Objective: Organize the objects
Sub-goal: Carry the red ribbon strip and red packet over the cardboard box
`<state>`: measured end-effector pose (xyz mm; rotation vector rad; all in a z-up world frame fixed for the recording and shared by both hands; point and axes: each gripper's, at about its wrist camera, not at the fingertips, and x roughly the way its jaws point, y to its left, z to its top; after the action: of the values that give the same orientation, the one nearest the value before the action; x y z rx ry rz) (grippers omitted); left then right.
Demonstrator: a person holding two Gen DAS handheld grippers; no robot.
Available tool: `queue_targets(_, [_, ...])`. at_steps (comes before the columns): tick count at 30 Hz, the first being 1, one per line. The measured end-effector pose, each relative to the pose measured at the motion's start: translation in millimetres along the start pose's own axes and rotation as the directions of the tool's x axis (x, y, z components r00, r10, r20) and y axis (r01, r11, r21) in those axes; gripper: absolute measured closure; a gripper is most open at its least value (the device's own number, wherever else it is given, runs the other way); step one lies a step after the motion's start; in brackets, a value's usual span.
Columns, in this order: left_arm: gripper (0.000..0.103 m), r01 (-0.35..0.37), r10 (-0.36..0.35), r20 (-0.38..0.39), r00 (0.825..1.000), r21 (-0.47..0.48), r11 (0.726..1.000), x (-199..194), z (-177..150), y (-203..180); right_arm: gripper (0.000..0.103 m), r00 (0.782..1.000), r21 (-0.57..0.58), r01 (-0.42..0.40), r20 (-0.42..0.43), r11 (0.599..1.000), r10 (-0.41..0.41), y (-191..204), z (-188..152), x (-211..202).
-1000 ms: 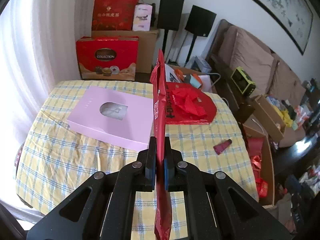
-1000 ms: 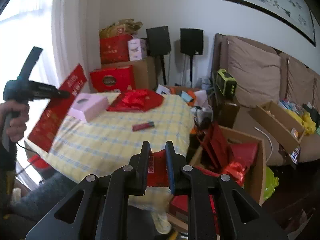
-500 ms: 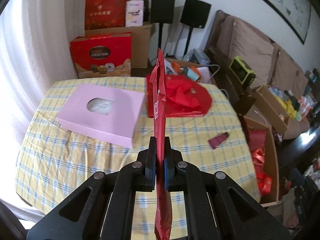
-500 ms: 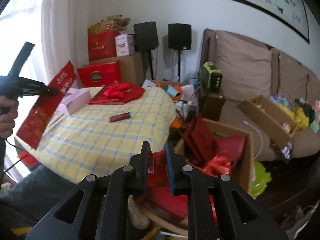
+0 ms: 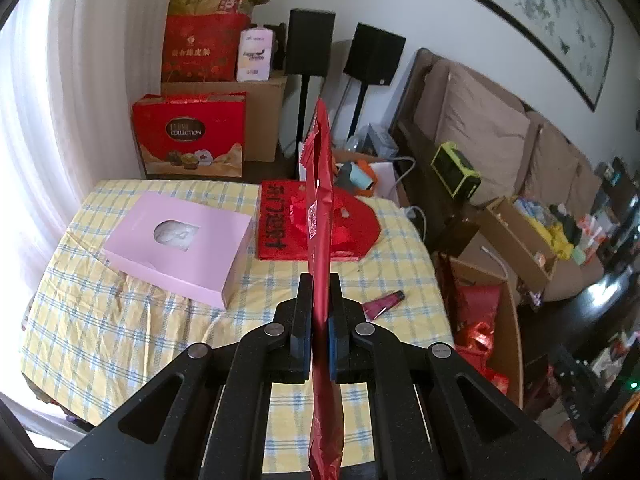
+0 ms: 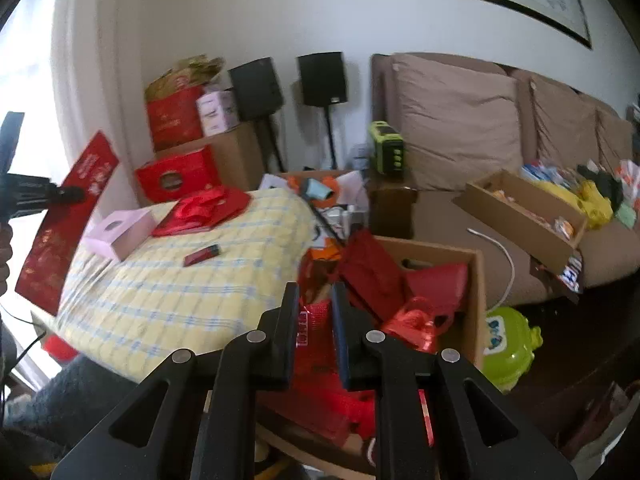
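Observation:
My left gripper (image 5: 320, 280) is shut on a long flat red packet (image 5: 320, 208), seen edge-on and standing upright above the yellow checked table (image 5: 120, 320). From the right wrist view that left gripper (image 6: 76, 194) shows at the far left, with the red packet (image 6: 68, 224) hanging slanted past the table's edge. My right gripper (image 6: 316, 286) is shut on a small red packet with white print (image 6: 314, 332), held over the floor between the table and an open cardboard box of red goods (image 6: 476, 280).
On the table lie a pink box (image 5: 180, 244), a red bag with ribbons (image 5: 348, 228) and a small dark red tube (image 5: 384, 304). Red gift boxes (image 5: 188, 136) and speakers (image 5: 310, 40) stand behind. A sofa (image 6: 460, 128) with a cardboard tray (image 6: 520, 208) fills the right.
The left gripper has pulled back and up, so more of the table shows. The right gripper has swung right, from facing the table toward the cardboard box. Both grips are unchanged.

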<state>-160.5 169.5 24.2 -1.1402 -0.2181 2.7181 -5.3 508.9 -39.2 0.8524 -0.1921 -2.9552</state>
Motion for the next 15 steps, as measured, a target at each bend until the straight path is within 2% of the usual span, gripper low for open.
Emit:
queue_targets(7, [0.098, 0.031, -0.031, 0.0, 1.0, 0.031, 0.999, 1, -3, -30, 0.089, 0.999, 0.117, 0.034, -0.011, 0.992, -0.033, -37, -17, 12])
queue_targets(15, [0.098, 0.089, -0.087, -0.023, 0.996, 0.083, 0.993, 11, -12, -77, 0.089, 0.998, 0.139, 0.061, -0.01, 0.988, -0.061, -47, -21, 12])
